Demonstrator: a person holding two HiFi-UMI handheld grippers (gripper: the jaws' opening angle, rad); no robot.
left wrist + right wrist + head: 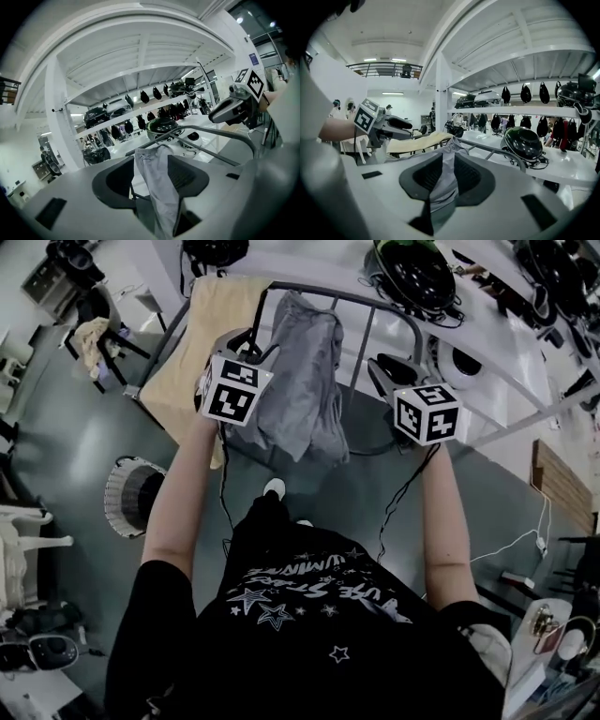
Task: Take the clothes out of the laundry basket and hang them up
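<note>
A grey garment (305, 381) hangs over the top bar of a metal drying rack (375, 307). My left gripper (255, 345) sits at the garment's left edge by the bar. In the left gripper view its jaws stand wide, and the grey garment (152, 161) shows in the gap without both pads pressing on it. My right gripper (382, 367) hovers a little to the right of the garment, clear of it. Its jaws are narrow but parted, and the garment (447, 154) shows beyond them. The laundry basket (131, 495) stands on the floor at the left.
A pale yellow cloth (202, 343) is draped over the rack's left end. Behind the rack runs a white table with black helmets (417, 273) and cables. Chairs stand at far left, and a person's legs and a white shoe (274, 487) are below the rack.
</note>
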